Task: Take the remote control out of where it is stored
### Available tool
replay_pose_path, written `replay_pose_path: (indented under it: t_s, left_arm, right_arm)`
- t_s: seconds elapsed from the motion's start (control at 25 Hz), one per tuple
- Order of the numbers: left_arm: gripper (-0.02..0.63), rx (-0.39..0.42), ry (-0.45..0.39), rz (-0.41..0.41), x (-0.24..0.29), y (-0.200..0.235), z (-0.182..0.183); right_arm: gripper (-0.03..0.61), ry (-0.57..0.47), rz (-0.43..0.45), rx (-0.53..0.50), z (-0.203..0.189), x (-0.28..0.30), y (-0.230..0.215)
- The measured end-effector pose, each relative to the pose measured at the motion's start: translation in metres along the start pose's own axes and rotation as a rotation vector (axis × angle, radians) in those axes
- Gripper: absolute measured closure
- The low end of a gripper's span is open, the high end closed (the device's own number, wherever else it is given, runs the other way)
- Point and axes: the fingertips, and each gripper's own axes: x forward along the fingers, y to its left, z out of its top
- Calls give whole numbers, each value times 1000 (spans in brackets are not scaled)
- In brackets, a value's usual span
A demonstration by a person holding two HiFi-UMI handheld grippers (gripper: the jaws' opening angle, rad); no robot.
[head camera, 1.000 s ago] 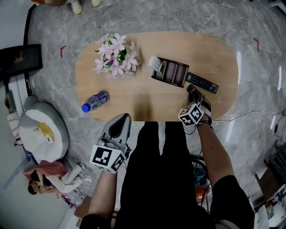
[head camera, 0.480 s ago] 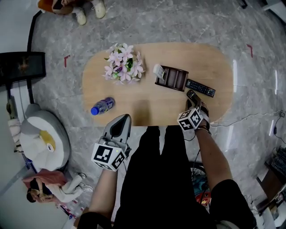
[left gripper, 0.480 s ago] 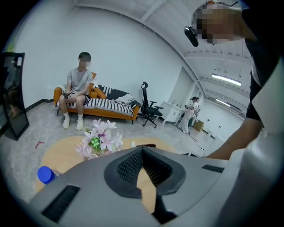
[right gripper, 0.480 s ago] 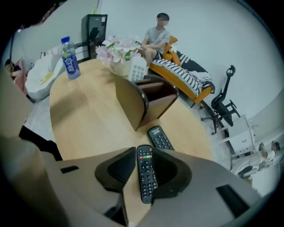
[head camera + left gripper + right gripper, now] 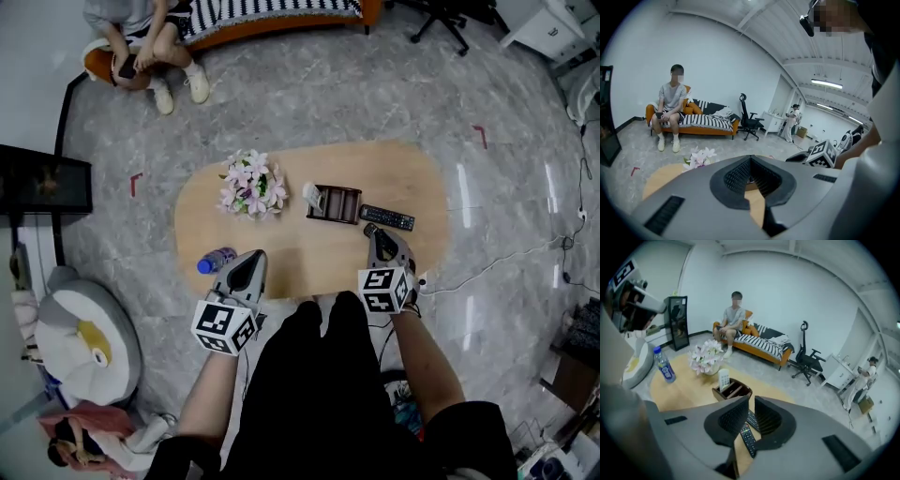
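Remote control point(image 5: 748, 439) on table point(image 5: 291, 244) below right claw point(image 5: 750, 405), jaws just closing yet apart, empty, left claw point(image 5: 750, 159) closed

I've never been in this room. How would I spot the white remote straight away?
Find the oval wooden table; beside the flowers on it sits a brown holder. The white remote stands in the holder's end nearest the flowers. It is the only pale one: the black remotes lie flat on the table.

Oval table point(image 5: 292, 251): flowers point(image 5: 251, 185); bottle point(image 5: 217, 260); brown holder point(image 5: 337, 203); black remote point(image 5: 387, 217).
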Motion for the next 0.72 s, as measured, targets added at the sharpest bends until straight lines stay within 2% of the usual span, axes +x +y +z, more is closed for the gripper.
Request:
replay_pose_path:
  t_s: [0.16, 0.28, 0.56, 0.72]
  left_arm:
    - [606, 8, -41, -38, 0, -3, 22]
    - [606, 18, -68, -72, -3, -11, 34]
    - [606, 16, -119, -98, -15, -10, 48]
    - [606, -17, -132, -78, -20, 5, 47]
  right_arm:
    - [545, -97, -29, 126, 27, -44, -17]
    - [545, -111, -31, 172, 30, -71, -19]
    - [545, -133, -36, 119, 48, -82, -14]
    - [545, -155, -25, 82, 66, -79, -3]
